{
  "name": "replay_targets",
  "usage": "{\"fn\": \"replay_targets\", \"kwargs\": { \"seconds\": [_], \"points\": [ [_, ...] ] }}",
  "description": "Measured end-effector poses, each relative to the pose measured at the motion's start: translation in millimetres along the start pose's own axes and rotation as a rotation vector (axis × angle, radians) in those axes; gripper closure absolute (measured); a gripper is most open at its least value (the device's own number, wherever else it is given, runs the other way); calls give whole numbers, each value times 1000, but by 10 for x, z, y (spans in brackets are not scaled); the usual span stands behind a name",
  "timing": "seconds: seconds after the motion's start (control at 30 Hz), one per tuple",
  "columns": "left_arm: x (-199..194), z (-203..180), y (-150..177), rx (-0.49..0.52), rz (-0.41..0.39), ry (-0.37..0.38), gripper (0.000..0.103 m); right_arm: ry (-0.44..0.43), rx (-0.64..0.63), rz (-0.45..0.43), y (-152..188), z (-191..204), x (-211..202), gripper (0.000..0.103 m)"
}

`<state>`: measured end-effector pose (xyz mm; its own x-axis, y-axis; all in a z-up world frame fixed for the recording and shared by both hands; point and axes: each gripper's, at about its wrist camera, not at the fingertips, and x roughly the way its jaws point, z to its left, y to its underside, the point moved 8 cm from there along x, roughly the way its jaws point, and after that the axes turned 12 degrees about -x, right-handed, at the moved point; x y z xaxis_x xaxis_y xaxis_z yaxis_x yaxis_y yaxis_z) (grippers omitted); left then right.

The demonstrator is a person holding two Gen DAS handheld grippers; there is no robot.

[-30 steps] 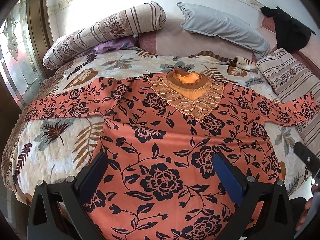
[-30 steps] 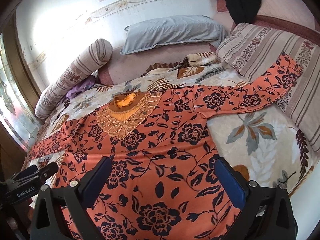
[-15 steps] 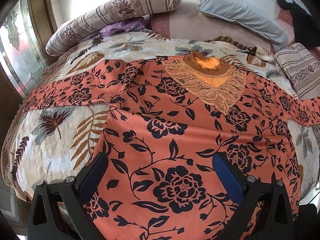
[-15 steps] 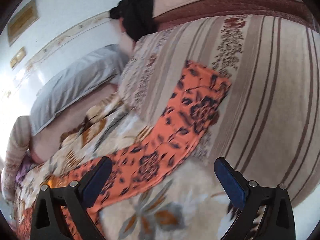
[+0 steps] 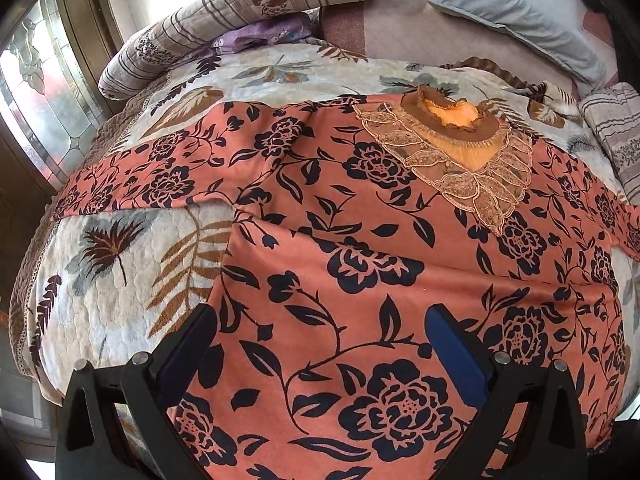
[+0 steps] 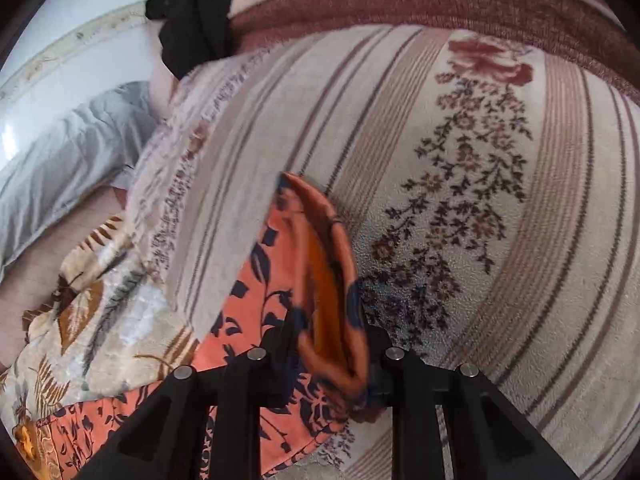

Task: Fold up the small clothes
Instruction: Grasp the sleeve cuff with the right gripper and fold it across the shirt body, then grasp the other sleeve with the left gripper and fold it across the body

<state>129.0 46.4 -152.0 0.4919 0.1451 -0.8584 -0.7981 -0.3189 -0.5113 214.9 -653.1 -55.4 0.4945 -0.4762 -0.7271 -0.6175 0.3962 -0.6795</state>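
An orange top with black flowers (image 5: 320, 240) lies spread flat on the bed, lace collar (image 5: 460, 148) at the far side, one sleeve (image 5: 140, 176) stretched out to the left. My left gripper (image 5: 320, 344) hovers open above the top's lower body, fingers wide apart, nothing between them. In the right wrist view the other sleeve's cuff (image 6: 320, 264) stands bunched up against a striped blanket (image 6: 480, 200). My right gripper (image 6: 332, 360) has its jaws closing on that cuff, the cloth pinched between the fingers.
A leaf-patterned quilt (image 5: 120, 272) covers the bed. A striped bolster (image 5: 240, 12) and a purple cloth (image 5: 260, 34) lie at the head, beside a grey pillow (image 5: 512, 8). A black garment (image 6: 192, 12) hangs over the far edge. A glass window (image 5: 40, 92) stands at the left.
My right gripper swept along the sleeve to its cuff and closed on it from wide open. My left gripper sank a little closer over the top's body, still open.
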Motion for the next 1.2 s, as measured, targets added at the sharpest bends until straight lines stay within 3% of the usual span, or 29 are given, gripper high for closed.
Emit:
{"fn": "replay_targets", "kwargs": {
  "seconds": [0.07, 0.2, 0.3, 0.43, 0.53, 0.63, 0.7, 0.8, 0.83, 0.87, 0.9, 0.93, 0.97, 1.03, 1.1, 1.2],
  "points": [
    [12, 32, -6, -14, 4, 12, 0, 5, -1, 4, -32, -21, -13, 91],
    [37, 108, -23, -39, 7, 30, 0, -56, -35, -61, -139, 162, -357, 93],
    [29, 223, -31, -63, 3, 45, 0, -171, -85, -141, -232, 622, -819, 94],
    [44, 508, -15, -121, 0, 52, 0, -411, -154, -244, -171, 1578, -1703, 94],
    [87, 782, 7, -173, 8, 44, 0, -644, -229, -300, 99, 2544, -2487, 94],
    [128, 1074, 18, -225, 2, 20, 0, -846, -249, -297, 497, 3354, -3061, 94],
    [171, 1253, 32, -260, 9, 11, 0, -966, -259, -258, 909, 3875, -3309, 94],
    [259, 1485, 54, -299, 8, -13, 0, -1127, -266, -108, 1696, 4561, -3304, 90],
    [304, 1552, 73, -311, 13, -25, 0, -1167, -290, -41, 1967, 4759, -3226, 76],
    [359, 1612, 101, -325, 27, -35, 0, -1209, -342, 45, 2312, 4991, -3118, 38],
    [424, 1669, 138, -338, 48, -42, 0, -1205, -388, 118, 2598, 5149, -2913, 17],
    [468, 1713, 166, -336, 56, -45, 0, -1171, -438, 192, 2892, 5240, -2733, 8],
    [467, 1721, 169, -315, 36, -53, 0, -1136, -468, 270, 3157, 5244, -2556, 8],
    [466, 1698, 181, -284, 25, -71, 0, -1141, -435, 320, 3300, 5086, -2396, 8],
    [473, 1701, 183, -296, 18, -72, 0, -1120, -423, 264, 3146, 4831, -2345, 8],
    [500, 1731, 165, -311, 7, -64, 0, -1093, -363, 193, 2648, 4513, -2254, 8]
  ]
}}
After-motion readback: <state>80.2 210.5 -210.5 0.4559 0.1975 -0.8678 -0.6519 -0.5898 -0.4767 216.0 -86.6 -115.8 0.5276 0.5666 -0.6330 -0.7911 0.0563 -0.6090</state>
